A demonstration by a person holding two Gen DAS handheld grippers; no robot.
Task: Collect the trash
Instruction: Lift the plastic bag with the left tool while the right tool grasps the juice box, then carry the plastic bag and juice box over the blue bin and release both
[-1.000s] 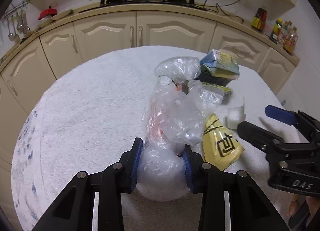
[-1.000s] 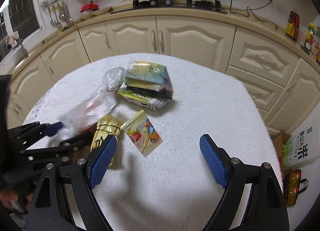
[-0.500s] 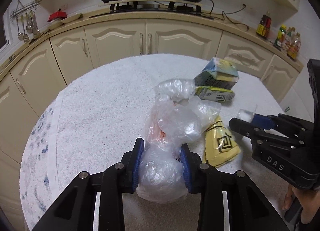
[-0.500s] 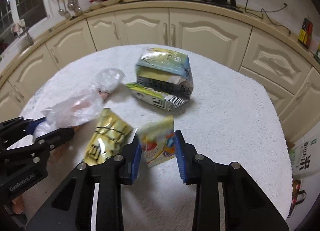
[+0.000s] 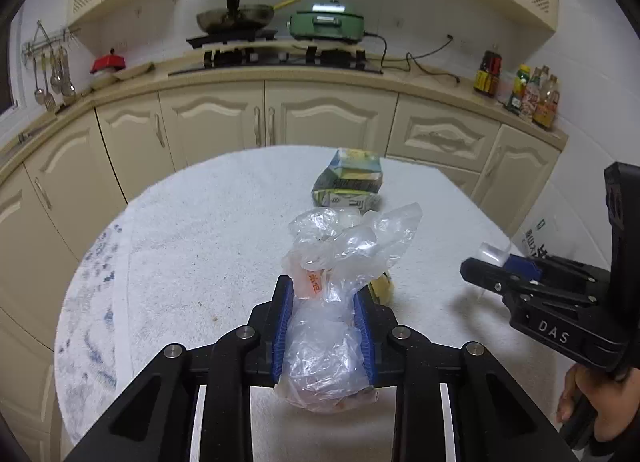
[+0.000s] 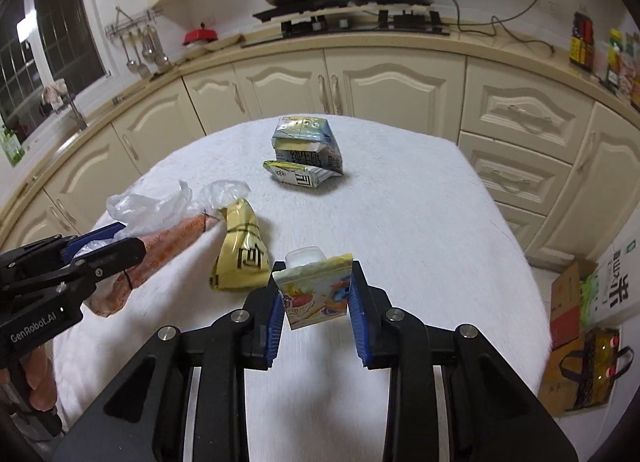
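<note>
A: White-clothed table (image 6: 420, 222), cream kitchen cabinets (image 6: 392, 94) behind. Trash?

B: Clear plastic bag (image 5: 328, 346) clamped in left gripper (image 5: 324, 334), lifted. Right gripper (image 6: 314, 304) pinches colourful pouch (image 6: 316, 294), raised.

A: Remaining?

B: Gold packet (image 6: 240, 258) beside bag; crushed carton (image 6: 306, 150) farther back.
</note>
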